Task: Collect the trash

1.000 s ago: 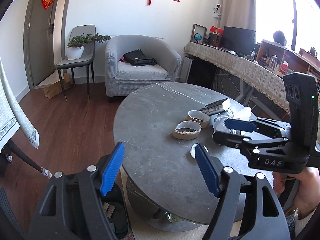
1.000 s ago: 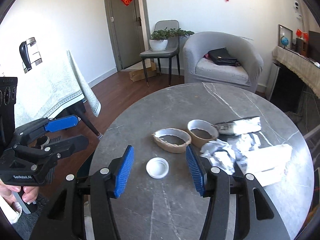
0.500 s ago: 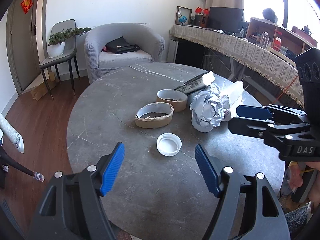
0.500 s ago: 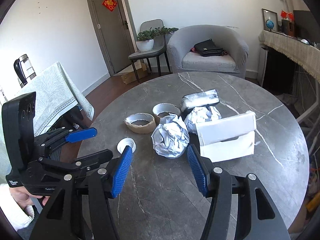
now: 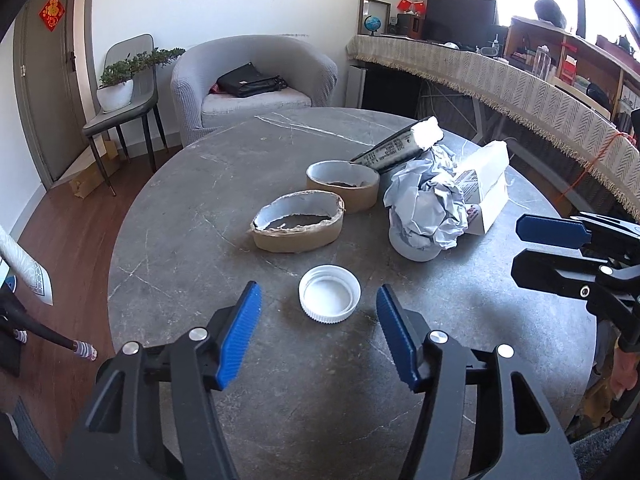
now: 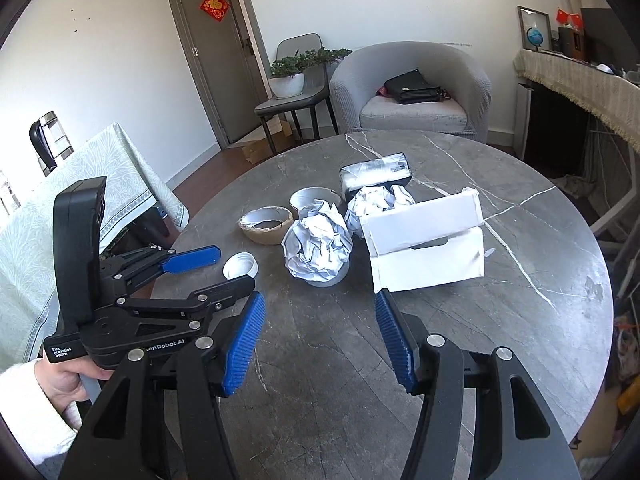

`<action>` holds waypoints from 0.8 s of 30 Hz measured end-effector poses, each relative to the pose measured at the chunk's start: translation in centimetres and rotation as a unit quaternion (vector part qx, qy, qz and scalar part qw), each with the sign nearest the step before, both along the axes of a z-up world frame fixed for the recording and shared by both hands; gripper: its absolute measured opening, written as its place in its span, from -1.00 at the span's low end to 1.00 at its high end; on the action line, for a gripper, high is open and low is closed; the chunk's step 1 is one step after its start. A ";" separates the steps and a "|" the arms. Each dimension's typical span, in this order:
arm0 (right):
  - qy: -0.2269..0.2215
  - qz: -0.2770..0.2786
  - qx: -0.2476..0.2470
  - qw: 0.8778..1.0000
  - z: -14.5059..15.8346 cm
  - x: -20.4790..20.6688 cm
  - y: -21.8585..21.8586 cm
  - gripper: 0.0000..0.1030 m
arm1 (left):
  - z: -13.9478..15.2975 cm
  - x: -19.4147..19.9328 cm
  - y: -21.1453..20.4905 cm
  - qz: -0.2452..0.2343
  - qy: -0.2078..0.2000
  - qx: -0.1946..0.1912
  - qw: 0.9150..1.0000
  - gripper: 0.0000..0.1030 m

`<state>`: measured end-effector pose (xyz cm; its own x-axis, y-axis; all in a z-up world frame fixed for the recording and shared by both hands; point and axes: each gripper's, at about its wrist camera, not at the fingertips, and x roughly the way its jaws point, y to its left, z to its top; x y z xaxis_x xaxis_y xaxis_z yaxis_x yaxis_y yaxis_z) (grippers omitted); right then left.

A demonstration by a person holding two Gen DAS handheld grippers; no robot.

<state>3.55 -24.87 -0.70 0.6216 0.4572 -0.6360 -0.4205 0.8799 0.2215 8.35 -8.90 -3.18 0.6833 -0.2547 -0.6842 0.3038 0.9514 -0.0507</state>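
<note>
Trash lies on a round grey marble table [image 5: 200, 168]. A white bottle cap [image 5: 329, 299] sits just ahead of my open, empty left gripper [image 5: 318, 330]. Behind it are two cardboard tape rings [image 5: 298, 222] [image 5: 343, 185], a cup stuffed with crumpled paper [image 5: 426, 216], a white box [image 5: 486, 188] and a dark foil packet [image 5: 400, 145]. My right gripper [image 6: 320, 338] is open and empty, a short way before the paper-filled cup [image 6: 318, 250] and the white box [image 6: 426, 248]. The cap [image 6: 240, 266] lies between the left gripper's fingers [image 6: 192, 259].
A grey armchair [image 5: 256, 80] with a black bag stands behind the table, a chair with a potted plant [image 5: 120, 88] to its left. A cloth-covered counter [image 5: 500, 76] runs along the right. Another cloth-covered table [image 6: 60, 200] with a kettle stands at the left.
My left gripper has moved in over the table toward the white cap. My right gripper has swung right, from the cap to facing the paper-filled cup and white box.
</note>
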 end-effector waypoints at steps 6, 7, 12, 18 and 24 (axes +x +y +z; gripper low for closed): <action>0.008 0.011 0.021 1.000 0.0 -0.1 0.3 0.13 | 0.1 0.2 -0.4 -0.001 0.000 -0.005 1.000 -0.24; 0.011 0.014 0.025 1.000 -0.1 0.0 0.4 0.13 | 0.1 0.2 -0.4 -0.002 0.001 -0.006 1.000 -0.26; 0.020 0.017 0.024 0.999 -0.5 0.4 1.3 0.13 | 0.3 0.3 -0.3 0.000 0.007 -0.021 1.000 -0.36; 0.023 0.004 0.014 1.000 -0.8 1.5 2.0 0.13 | 0.9 -0.1 0.8 0.001 0.002 -0.039 0.999 -0.36; 0.014 -0.020 0.006 1.000 -0.7 2.4 2.2 0.13 | 1.3 -0.8 2.1 0.003 -0.003 -0.041 0.999 -0.36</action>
<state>5.97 -22.68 -1.37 0.6218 0.4402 -0.6477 -0.3795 0.8929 0.2425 7.58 -6.79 -1.91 0.6892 -0.3047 -0.6574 0.2977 0.9462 -0.1264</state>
